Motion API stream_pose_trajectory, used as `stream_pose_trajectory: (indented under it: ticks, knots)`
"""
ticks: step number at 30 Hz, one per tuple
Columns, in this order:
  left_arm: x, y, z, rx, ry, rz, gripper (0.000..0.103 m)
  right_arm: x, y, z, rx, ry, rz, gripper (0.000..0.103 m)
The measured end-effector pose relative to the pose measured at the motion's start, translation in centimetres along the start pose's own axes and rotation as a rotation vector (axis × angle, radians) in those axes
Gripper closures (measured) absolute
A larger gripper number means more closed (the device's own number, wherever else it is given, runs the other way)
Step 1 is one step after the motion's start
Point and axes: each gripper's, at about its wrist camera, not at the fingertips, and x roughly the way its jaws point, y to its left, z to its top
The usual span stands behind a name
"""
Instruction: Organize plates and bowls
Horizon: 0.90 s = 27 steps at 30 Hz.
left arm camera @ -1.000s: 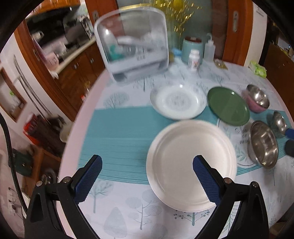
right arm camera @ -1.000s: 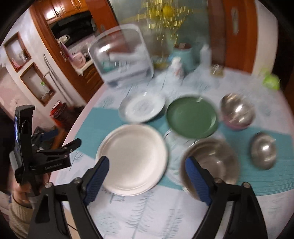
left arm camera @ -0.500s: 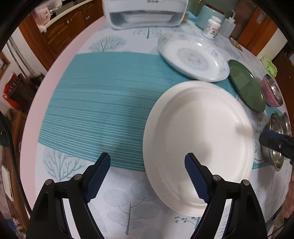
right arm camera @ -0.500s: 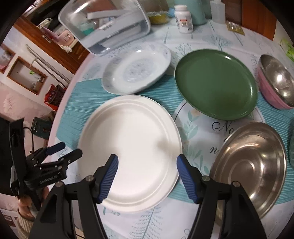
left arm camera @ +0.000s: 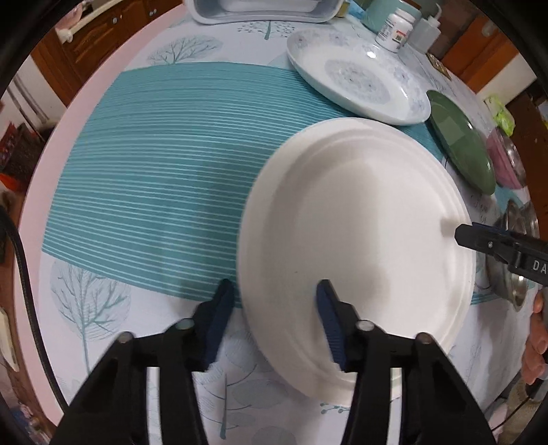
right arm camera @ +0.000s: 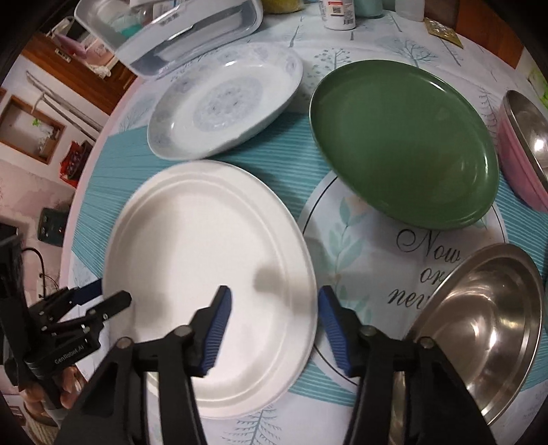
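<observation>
A large white plate (left arm camera: 359, 239) lies on the teal mat (left arm camera: 154, 171); it also shows in the right wrist view (right arm camera: 205, 274). My left gripper (left arm camera: 274, 315) is open and straddles the plate's left rim, one finger outside and one over the plate. My right gripper (right arm camera: 274, 325) is open and straddles the plate's right rim the same way. Behind lie a blue-patterned white plate (right arm camera: 222, 102) and a green plate (right arm camera: 404, 137). A large steel bowl (right arm camera: 479, 325) sits right of my right gripper. A steel bowl nests in a pink bowl (right arm camera: 517, 161) at far right.
A white dish rack (right arm camera: 171, 37) stands at the table's back. A pill bottle (left arm camera: 394, 30) and a squeeze bottle (left arm camera: 424, 29) stand behind the patterned plate. The round table's pink edge (left arm camera: 44, 164) curves along the left.
Both grippers have come lower and closer to the white plate and narrowed their opening. Each now straddles a rim of the plate. The plate has not moved.
</observation>
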Motion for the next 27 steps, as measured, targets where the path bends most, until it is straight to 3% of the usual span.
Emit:
stream_pose_trajectory:
  ticks: [3, 6, 17, 27]
  knots:
    - [0.0, -0.3, 0.0, 0.0, -0.001, 0.035, 0.072, 0.1, 0.2, -0.3, -0.006, -0.003, -0.064, 0.08]
    - [-0.5, 0.3, -0.5, -0.033, 0.0, 0.031, 0.077, -0.4, -0.2, -0.9, 0.01, 0.005, -0.042, 0.085]
    - [-5.7, 0.4, -4.2, -0.004, -0.053, 0.057, 0.078, -4.0, 0.9, -7.9, -0.064, 0.018, 0.089, 0.086]
    - [-9.1, -1.0, -9.4, 0.068, -0.115, 0.064, 0.078, -2.9, 0.5, -14.4, -0.062, 0.112, 0.163, 0.085]
